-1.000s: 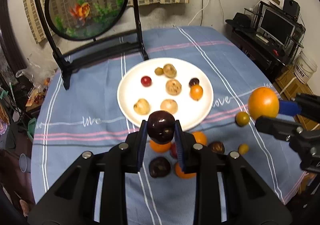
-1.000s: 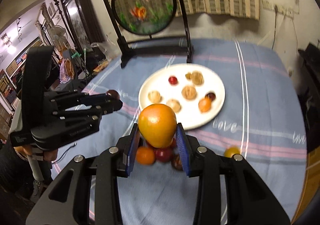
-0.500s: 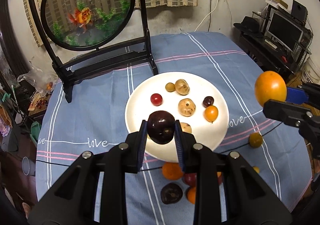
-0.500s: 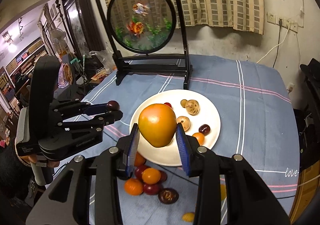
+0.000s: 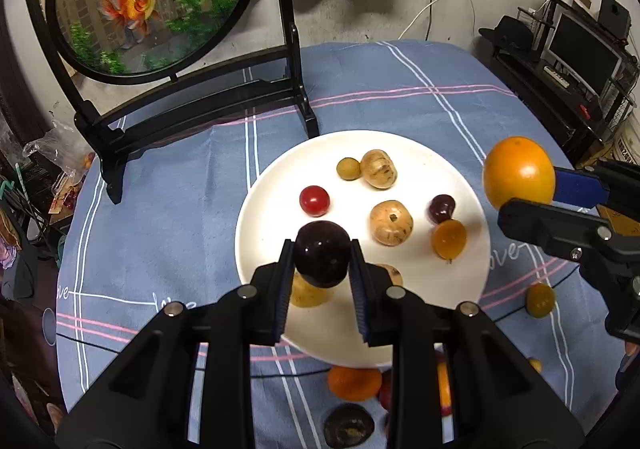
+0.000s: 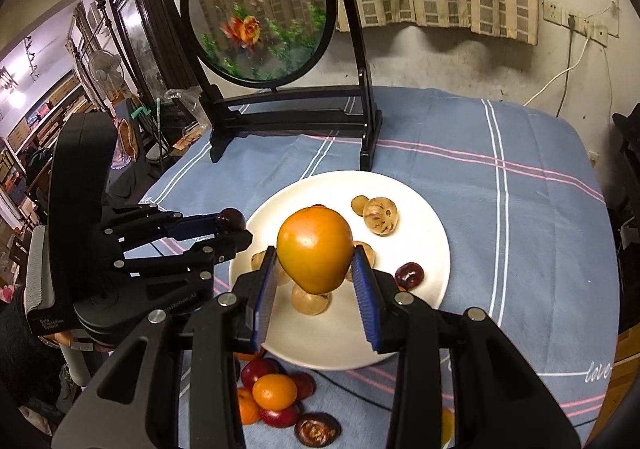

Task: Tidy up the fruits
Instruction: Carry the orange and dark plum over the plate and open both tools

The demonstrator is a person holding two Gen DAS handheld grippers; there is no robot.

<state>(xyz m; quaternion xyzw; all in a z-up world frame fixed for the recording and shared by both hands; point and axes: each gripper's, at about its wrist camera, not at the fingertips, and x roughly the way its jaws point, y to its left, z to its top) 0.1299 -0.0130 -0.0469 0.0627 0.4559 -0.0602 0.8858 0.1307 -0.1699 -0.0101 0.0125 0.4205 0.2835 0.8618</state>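
The dark plum [image 5: 322,253] is pinched between the blue pads of the left gripper [image 5: 320,273], held in the air above the near part of the white plate [image 5: 272,209]. The orange [image 6: 315,255] is clamped the same way in the right gripper [image 6: 316,281], also over the plate. The step in hand looks like setting both fruits down on the plate. To do it well, each should be lowered onto a bare patch of white, clear of the pale brown fruits [image 5: 391,222] lying below the jaws, and released only once it touches, since both are round and would roll on the smooth, shallow dish. The two grippers are near each other, so one going down at a time would spare a bump.

The plum is glossy and nearly black; the orange is smooth-skinned, slightly egg-shaped. On the plate lie a red cherry tomato [image 5: 314,200], a small green fruit [image 5: 348,168] and a small orange one [image 5: 449,238]. More fruits sit in a heap [image 6: 276,397] on the soft blue striped cloth [image 6: 500,209] just beside the plate's near rim. Behind stands a black-framed round screen [image 6: 256,9] with painted goldfish.
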